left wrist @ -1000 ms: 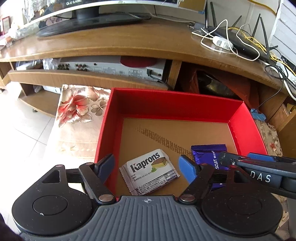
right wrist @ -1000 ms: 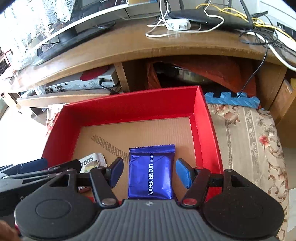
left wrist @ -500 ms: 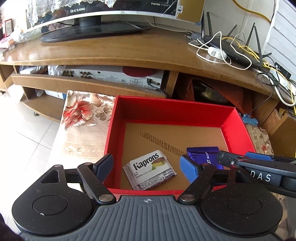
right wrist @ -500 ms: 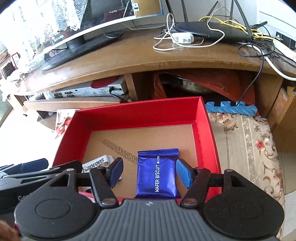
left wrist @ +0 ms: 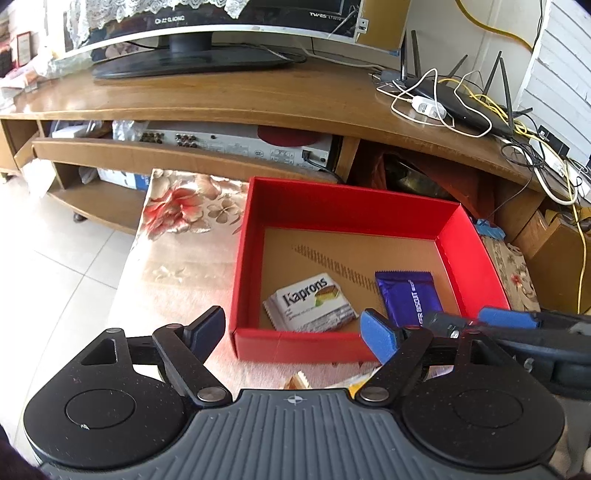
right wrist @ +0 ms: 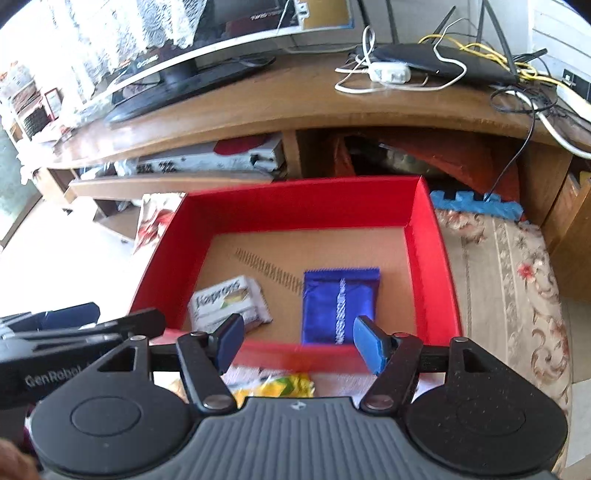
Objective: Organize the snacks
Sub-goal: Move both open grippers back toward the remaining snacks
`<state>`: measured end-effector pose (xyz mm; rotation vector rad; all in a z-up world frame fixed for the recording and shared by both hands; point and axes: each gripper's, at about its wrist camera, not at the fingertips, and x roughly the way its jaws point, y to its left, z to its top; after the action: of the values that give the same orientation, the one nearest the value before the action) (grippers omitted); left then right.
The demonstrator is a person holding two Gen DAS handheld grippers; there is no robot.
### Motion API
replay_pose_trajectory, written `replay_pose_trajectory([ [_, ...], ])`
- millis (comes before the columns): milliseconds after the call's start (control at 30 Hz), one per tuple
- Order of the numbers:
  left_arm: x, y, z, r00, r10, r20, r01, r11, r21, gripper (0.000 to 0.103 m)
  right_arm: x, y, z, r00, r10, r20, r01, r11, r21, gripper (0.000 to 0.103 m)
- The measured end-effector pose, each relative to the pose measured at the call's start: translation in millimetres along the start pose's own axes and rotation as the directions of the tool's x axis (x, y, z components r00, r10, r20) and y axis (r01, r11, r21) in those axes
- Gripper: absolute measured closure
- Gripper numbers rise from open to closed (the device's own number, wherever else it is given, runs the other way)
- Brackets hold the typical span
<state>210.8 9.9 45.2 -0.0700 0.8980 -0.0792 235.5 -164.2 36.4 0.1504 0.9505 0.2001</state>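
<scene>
In the red cardboard box (left wrist: 469, 254), the white Kaprons packet (left wrist: 310, 308) and blue foil wafer packet (right wrist: 338, 304) lie flat; both my grippers' fingers (right wrist: 369, 347) stand apart, the right pair opening, empty. Reaching low, I could clip the rim.

yellow snack packets (right wrist: 284, 384) behind hand-held gripper

Bright daylight, blown-out glare at left, fisheye-bent edges, slight motion blur.

White snack packet (left wrist: 309, 302) in the red box (left wrist: 343, 201): "Kaprons". Television frame (left wrist: 236, 18): "TWRS", remainder unclear. Gripper arm (right wrist: 55, 373) in right view: "GenRobot", partly hidden
</scene>
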Motion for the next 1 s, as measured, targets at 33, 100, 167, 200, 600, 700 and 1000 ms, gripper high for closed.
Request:
replay_pose_trajectory([
  [33,-2,1,-3,1.0,0.0,0.0,0.0,1.0,0.002,0.018,-1,2,-3,1.0,0.004,-0.004,-0.004,1.0,-0.003,0.038],
  [100,-6,4,-8,1.0,-0.004,-0.005,0.004,1.0,0.005,0.018,-4,4,-9,1.0,0.01,-0.01,-0.01,1.0,-0.011,0.038],
  [167,-10,7,-14,1.0,-0.01,-0.01,0.01,1.0,0.003,0.017,-6,7,-15,1.0,0.015,-0.016,-0.015,1.0,-0.018,0.037],
  [200,-12,9,-17,1.0,-0.013,-0.013,0.013,1.0,0.0,0.017,-8,9,-18,1.0,0.018,-0.018,-0.018,1.0,-0.02,0.036],
  [600,-27,39,-64,0.997,-0.001,-0.083,0.0,1.0,-0.008,0.016,-1,21,-58,0.989,0.062,-0.137,-0.069,0.996,-0.048,0.033],
  [700,-29,49,-73,0.995,-0.003,-0.099,0.0,0.999,-0.034,0.015,6,25,-61,0.984,0.083,-0.159,-0.091,0.995,-0.043,0.033],
  [1000,-36,70,-89,0.992,-0.002,-0.129,-0.008,0.997,-0.073,0.013,27,41,-73,0.973,0.086,-0.215,-0.106,0.991,-0.086,0.018],
])
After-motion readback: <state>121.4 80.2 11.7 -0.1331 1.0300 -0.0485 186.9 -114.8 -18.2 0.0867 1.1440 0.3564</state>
